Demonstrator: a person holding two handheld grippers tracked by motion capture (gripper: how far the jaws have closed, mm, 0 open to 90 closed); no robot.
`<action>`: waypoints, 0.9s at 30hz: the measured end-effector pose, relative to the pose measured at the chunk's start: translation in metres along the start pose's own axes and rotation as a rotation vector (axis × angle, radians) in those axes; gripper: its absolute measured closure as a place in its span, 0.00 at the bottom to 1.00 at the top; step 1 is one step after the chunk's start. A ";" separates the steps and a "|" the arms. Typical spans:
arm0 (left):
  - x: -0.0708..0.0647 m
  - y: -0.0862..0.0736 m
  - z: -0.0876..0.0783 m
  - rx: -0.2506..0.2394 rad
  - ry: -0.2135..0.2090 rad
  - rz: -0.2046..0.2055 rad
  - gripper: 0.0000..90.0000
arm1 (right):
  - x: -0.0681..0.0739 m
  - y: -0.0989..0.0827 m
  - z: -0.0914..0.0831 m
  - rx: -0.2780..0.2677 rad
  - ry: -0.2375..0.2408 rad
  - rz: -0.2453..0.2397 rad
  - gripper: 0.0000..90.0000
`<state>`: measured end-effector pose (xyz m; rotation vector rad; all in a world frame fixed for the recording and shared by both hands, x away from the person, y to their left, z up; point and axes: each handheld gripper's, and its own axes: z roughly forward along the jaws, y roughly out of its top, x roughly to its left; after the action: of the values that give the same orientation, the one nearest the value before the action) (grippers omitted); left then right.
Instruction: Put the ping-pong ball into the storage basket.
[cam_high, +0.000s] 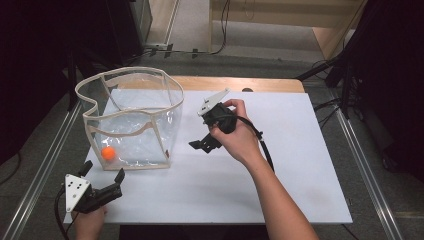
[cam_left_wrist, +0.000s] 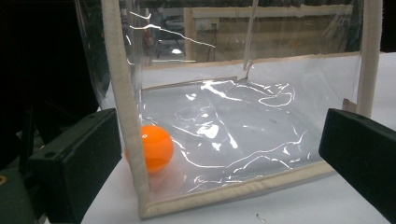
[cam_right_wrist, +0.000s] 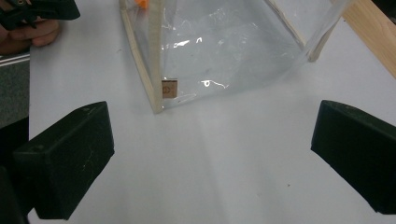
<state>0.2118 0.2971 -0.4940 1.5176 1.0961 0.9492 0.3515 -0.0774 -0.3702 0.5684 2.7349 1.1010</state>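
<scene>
At the near left corner of the white worktop (cam_high: 280, 170) the left gripper (cam_high: 102, 179) rests low with its jaws spread wide and nothing between them; in the left gripper view they stand on either side of the near face of the bag, not touching it. Just beyond it, toward the far left corner of the worktop, stands the clear plastic bag (cam_high: 132, 117) with beige trim, upright and open at the top; the orange ball (cam_high: 108, 153) lies inside it on the bottom, in its near left corner, close against the beige corner seam (cam_left_wrist: 126, 116). To the right of the bag, near the middle of the worktop, the right gripper (cam_high: 206, 141) is held above the surface, its jaws also wide apart and empty, aimed at the lower right corner of the bag where a small brown label (cam_right_wrist: 169, 87) sits.

I judge the soft walls to be the main risk; if one gripper closes on the thin plastic or pushes the trim, the bag may fold or slide, and the ball would roll to another corner; reaching from above, a jaw could catch the wavy rim (cam_high: 95, 102) and tip the bag over.
</scene>
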 end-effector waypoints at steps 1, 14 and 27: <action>0.000 0.000 0.000 0.000 0.000 0.000 0.00 | 0.000 -0.002 0.000 -0.006 0.002 -0.001 0.00; 0.000 0.000 0.000 0.001 0.000 -0.002 0.00 | 0.004 -0.024 -0.002 -0.026 -0.007 0.015 0.00; 0.000 0.000 0.000 0.000 0.001 -0.001 0.00 | 0.006 -0.046 -0.002 -0.035 -0.014 0.050 0.00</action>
<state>0.2116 0.2970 -0.4940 1.5165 1.0974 0.9498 0.3319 -0.1064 -0.4006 0.6402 2.6980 1.1501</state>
